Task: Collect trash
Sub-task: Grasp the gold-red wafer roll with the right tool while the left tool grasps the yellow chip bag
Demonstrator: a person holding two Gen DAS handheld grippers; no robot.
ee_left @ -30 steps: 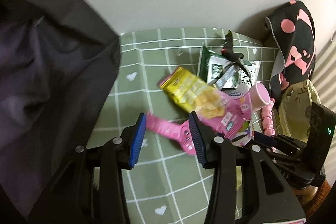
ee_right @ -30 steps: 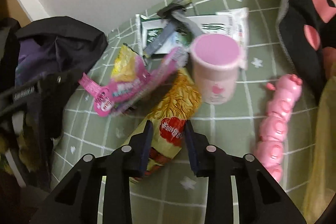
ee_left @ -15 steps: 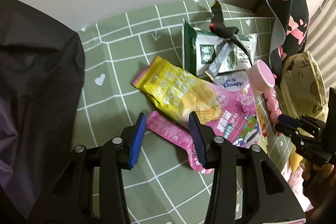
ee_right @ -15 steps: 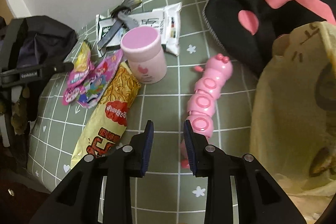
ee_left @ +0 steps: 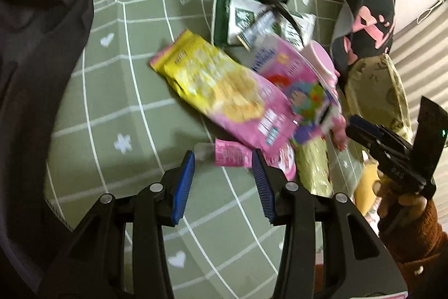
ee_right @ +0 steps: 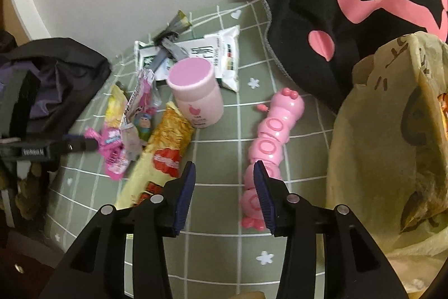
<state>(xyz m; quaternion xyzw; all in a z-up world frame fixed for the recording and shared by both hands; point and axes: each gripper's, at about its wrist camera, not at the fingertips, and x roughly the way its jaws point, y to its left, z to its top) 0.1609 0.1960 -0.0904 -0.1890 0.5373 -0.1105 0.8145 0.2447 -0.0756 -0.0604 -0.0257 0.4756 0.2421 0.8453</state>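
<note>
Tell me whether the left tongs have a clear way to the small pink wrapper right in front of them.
Probably yes. The left tongs stand open, and the small pink wrapper already lies between the blue pads, its far end tucked under the pink snack bag; nothing else blocks it.

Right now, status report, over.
Left gripper open at pink wrapper. Right gripper opening, empty. Trash bag open alongside. Nothing blocking.

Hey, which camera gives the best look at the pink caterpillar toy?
Right wrist view: the pink caterpillar toy lies nearly whole on the green cloth. Left wrist view shows only a blurred pink sliver behind the wrappers.
</note>
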